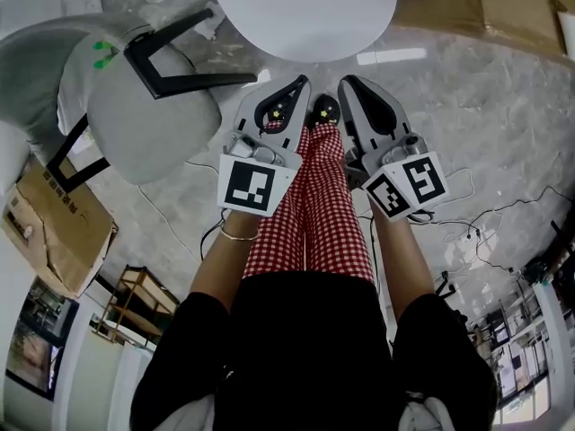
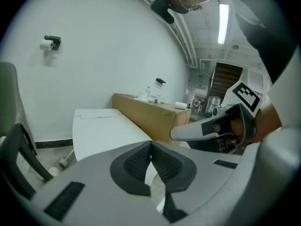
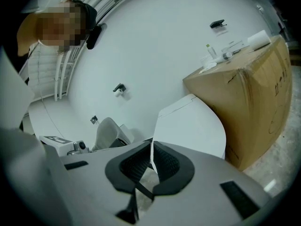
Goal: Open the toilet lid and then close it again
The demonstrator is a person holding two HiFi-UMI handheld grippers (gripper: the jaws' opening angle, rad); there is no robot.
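Standing near the shut lid [image 1: 301, 12]; opening likely not begun. Your left gripper [image 1: 296, 88] and right gripper [image 1: 352, 88]: claws pressed together, empty. Next, reach its near rim.

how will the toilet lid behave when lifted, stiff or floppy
The toilet lid looks like one flat, hard white shell, so probably stiff. Its smooth top may be slippery for the fingers. The seam across its far end suggests a hinge, so it should swing up, not come free.
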